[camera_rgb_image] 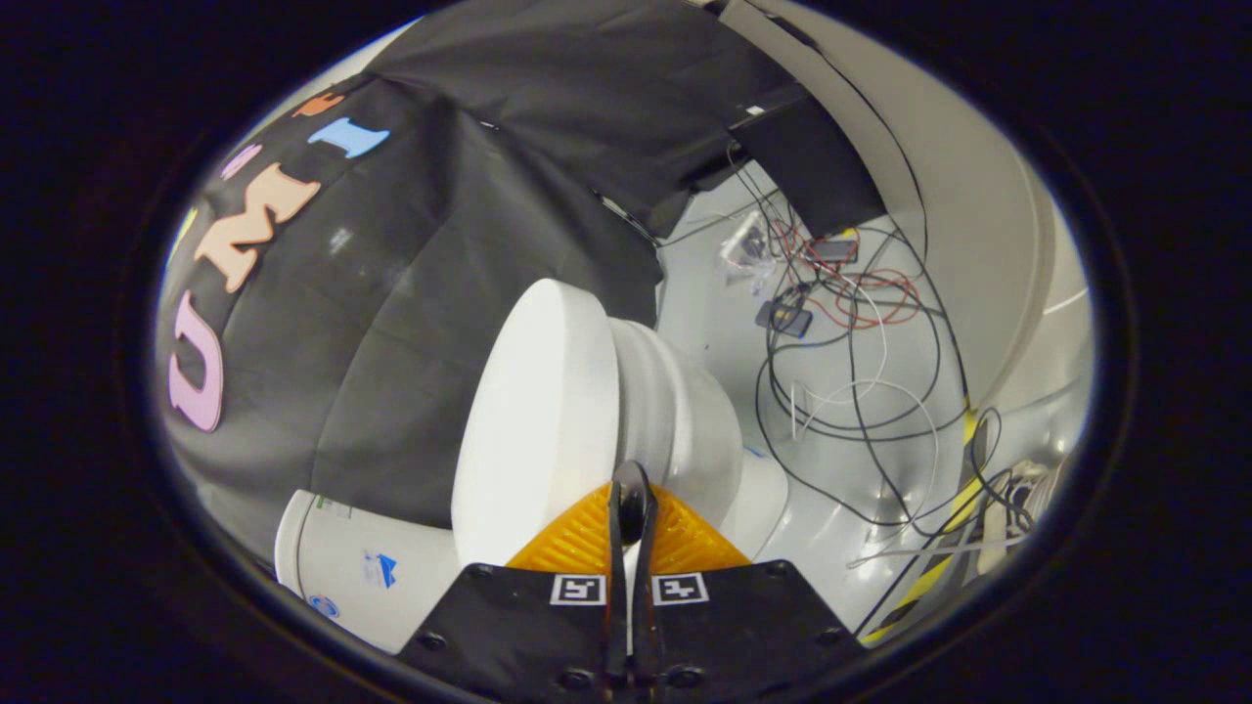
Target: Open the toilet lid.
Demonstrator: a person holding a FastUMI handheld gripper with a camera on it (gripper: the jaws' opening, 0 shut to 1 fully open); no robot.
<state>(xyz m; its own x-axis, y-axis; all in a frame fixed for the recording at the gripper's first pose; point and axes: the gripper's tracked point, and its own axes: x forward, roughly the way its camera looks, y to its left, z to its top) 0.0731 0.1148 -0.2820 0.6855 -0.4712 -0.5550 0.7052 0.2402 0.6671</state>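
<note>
The white toilet lid [538, 420] is lifted off the white bowl and seat [685, 420], and its broad face is turned toward the black cloth wall. The white tank [362, 577] lies beside it, close to the cloth. My gripper [631, 504] sits at the lid's front rim. Its two fingers are pressed almost together on that edge, and a sliver of white shows between them lower down. Where the pads touch the rim is hidden by the fingers themselves.
A tangle of black, red and white cables [851, 362] and small devices [782, 318] lies on the glossy pale floor beyond the bowl. A yellow-black strip [939, 548] runs along the floor edge. The black cloth wall [391, 323] hangs close behind the lid.
</note>
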